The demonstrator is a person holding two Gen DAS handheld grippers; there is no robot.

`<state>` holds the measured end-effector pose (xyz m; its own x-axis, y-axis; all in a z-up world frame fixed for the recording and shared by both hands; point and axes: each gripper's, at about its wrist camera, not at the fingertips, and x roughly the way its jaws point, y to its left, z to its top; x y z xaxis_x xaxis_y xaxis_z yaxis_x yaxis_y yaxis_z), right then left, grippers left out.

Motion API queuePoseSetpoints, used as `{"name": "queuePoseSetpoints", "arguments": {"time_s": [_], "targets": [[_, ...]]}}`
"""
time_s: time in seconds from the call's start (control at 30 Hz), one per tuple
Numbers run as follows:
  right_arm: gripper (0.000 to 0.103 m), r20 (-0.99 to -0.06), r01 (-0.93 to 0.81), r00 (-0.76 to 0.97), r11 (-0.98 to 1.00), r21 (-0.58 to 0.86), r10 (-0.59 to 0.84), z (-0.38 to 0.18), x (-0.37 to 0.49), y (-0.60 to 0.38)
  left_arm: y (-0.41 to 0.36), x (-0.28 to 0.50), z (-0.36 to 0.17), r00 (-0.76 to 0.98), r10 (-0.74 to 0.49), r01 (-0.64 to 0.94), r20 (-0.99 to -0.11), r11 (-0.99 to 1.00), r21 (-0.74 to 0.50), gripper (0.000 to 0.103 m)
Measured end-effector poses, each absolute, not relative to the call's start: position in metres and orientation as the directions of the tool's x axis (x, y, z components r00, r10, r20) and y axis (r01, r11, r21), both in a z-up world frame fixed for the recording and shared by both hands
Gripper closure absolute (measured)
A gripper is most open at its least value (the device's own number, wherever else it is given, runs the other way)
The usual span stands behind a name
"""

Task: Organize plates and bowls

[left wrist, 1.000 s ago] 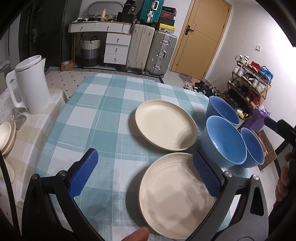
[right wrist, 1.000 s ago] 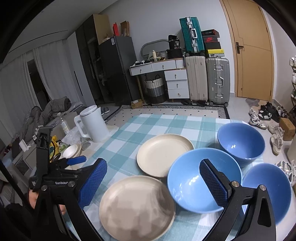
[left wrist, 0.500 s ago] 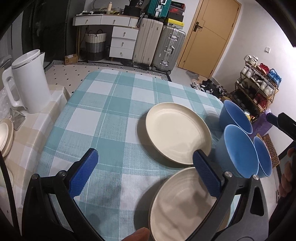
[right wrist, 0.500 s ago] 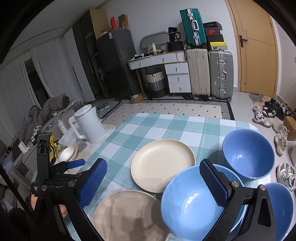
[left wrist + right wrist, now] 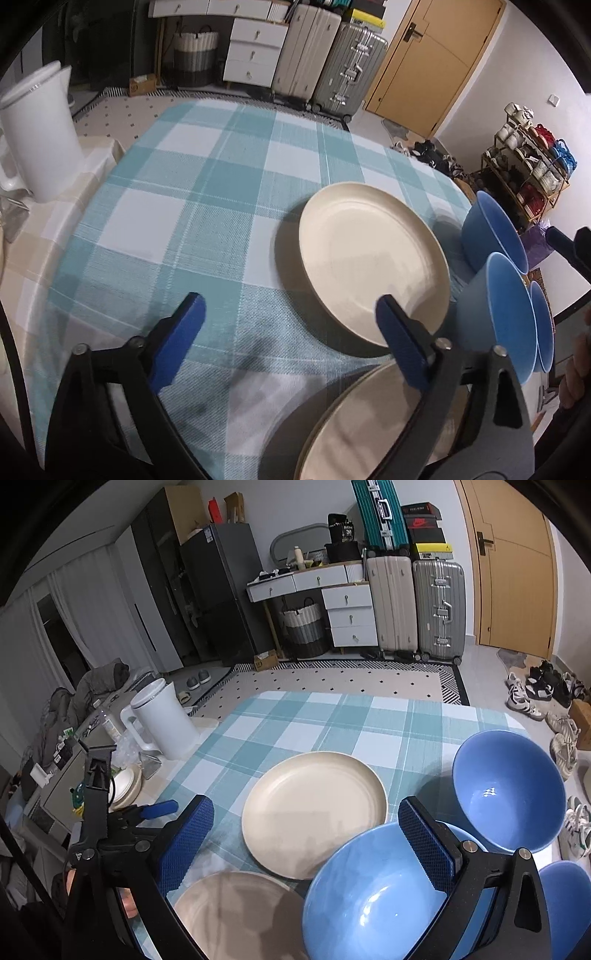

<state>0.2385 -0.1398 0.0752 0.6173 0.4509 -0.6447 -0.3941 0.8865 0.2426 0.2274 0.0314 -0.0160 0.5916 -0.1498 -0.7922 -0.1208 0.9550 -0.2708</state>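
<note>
Two cream plates and three blue bowls sit on a teal checked tablecloth. In the left wrist view the far plate lies ahead and the near plate is at the bottom right. My left gripper hangs low over the cloth, its jaws closing with only cloth between them; its right finger stands over the near plate's rim. The bowls line the right edge. My right gripper is open above the nearest bowl and the far plate. Other bowls sit to the right.
A white kettle stands on a beige checked side table to the left, with small cream dishes beside it. The table's right edge runs close behind the bowls. Suitcases, drawers and a door stand beyond the table.
My left gripper has moved down and to the left, so the near plate has slid to the view's bottom right; its jaws have narrowed. My right gripper has come closer over the nearest bowl.
</note>
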Motion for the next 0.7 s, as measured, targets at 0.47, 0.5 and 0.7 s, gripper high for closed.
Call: {"name": "queuePoseSetpoints", "arguments": {"time_s": [0.47,0.5,0.7], "targets": [[0.001,-0.685,-0.394,0.582,0.889,0.234,0.438,0.054,0.262,-0.130,0.021,0.264,-0.061,0.518,-0.126,-0.133,-0.846,0.965,-0.225,0.032],[0.001,-0.688,-0.393,0.578,0.889,0.237,0.439,0.053,0.263,-0.130,0.023,0.265,-0.062,0.519,-0.130,-0.133,-0.845,0.964,-0.229,0.032],[0.001,-0.698,-0.390,0.566,0.888,0.242,0.439,0.048,0.266,-0.127,0.034,0.261,-0.063,0.524,-0.118,-0.149,-0.843,0.962,-0.227,0.032]]}}
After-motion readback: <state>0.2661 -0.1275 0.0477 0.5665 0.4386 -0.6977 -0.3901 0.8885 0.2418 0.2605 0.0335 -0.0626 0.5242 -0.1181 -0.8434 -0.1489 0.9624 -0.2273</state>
